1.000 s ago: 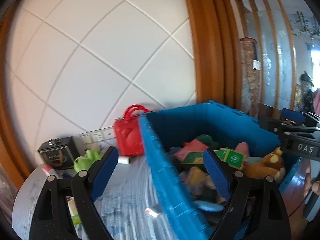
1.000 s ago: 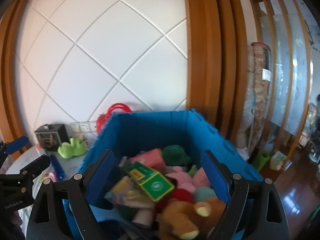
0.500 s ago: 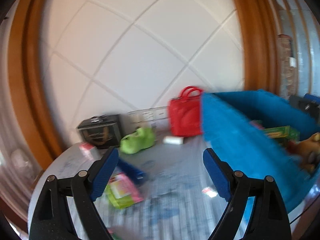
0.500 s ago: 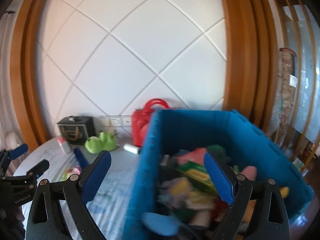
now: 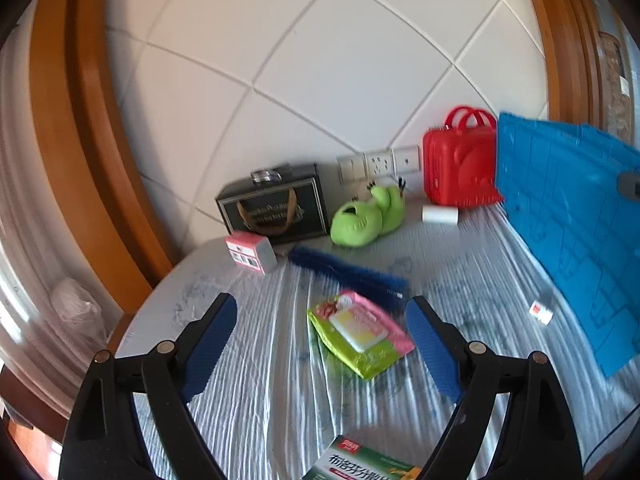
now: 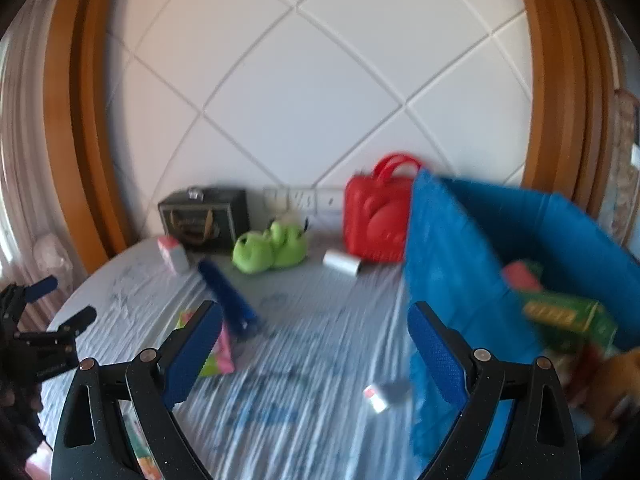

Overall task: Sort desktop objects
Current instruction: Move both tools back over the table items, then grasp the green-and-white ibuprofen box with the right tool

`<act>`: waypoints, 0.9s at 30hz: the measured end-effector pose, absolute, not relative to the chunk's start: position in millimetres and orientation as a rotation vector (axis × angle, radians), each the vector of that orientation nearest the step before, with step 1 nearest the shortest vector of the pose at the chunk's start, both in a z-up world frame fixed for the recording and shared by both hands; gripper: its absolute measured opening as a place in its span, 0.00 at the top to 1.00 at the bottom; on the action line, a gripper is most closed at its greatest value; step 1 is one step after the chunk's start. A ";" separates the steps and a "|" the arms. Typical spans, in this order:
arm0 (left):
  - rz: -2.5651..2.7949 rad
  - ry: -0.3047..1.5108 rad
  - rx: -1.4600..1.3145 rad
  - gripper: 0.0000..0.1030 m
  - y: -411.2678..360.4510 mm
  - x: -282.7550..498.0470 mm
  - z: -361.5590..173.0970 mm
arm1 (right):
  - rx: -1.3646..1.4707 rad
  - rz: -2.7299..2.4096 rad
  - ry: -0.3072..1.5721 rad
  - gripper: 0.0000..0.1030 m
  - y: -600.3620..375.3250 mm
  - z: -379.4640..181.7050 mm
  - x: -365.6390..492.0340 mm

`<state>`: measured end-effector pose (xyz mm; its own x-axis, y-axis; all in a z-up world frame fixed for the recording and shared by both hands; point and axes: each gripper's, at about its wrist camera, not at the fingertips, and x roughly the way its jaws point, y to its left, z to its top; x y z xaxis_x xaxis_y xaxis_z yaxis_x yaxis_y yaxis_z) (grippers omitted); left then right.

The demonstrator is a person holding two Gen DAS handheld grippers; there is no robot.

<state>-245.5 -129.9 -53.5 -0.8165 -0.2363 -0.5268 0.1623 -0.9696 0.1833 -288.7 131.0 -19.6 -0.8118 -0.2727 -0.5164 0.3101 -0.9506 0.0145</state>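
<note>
Both tongs are out over the counter, a round top under a wrinkled pale striped covering, and the step in hand looks like choosing the next loose item to carry to the big blue plastic crate, which stands on the right and already holds a green carton and soft toys. The left tongs stand wide apart with nothing between the blue pads; the right tongs are likewise spread wide and empty. The likeliest target is the flat pink-and-green soft packet with a white label — in the left wrist view it lies flat on the covering directly ahead of the left tongs, between the lines of the two pads but apart from both. Just behind it lies a dark blue bristly brush, and a green-and-white printed carton sits at the near edge, below the tongs. Farther back, near the wall, are a green frog-shaped plush slipper pair, a red plastic toy suitcase and a black box with a strap handle. The next move, I judge, calls for lowering the left tongs around the packet — it is thin and limp, so the pads must reach down to the covering and pinch an edge.
</note>
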 end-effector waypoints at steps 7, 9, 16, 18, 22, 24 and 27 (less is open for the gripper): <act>-2.785 -0.160 0.966 0.16 -151.7 -270.1 -97.2 | 0.919 -2.651 0.164 0.08 107.0 -76.0 -303.0; -2.769 -0.106 1.008 0.16 -157.0 -278.4 -108.2 | 0.949 -2.616 0.173 0.08 103.3 -90.0 -310.9; -2.747 -0.045 1.048 0.16 -163.5 -296.8 -130.4 | 1.049 -2.343 0.280 0.08 57.8 -149.7 -318.5; -2.739 -0.057 1.052 0.16 -165.1 -300.0 -132.7 | 1.063 -2.216 0.323 0.08 33.0 -171.8 -307.4; -2.726 -0.044 1.060 0.16 -173.2 -303.0 -138.6 | 1.070 -1.960 0.428 0.08 -20.7 -209.2 -275.3; -2.721 -0.031 1.076 0.16 -177.6 -302.3 -143.2 | 1.055 -1.877 0.497 0.08 -43.8 -219.6 -258.6; -2.720 -0.029 1.101 0.16 -182.9 -302.2 -151.7 | 1.051 -1.786 0.506 0.08 -62.4 -228.6 -241.2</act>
<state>-302.2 -182.9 -151.7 -0.7002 -0.1982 -0.6859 0.1836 -0.9784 0.0953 -241.2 -62.4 -228.6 -0.1609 -0.5290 -0.8332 0.8874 -0.4470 0.1124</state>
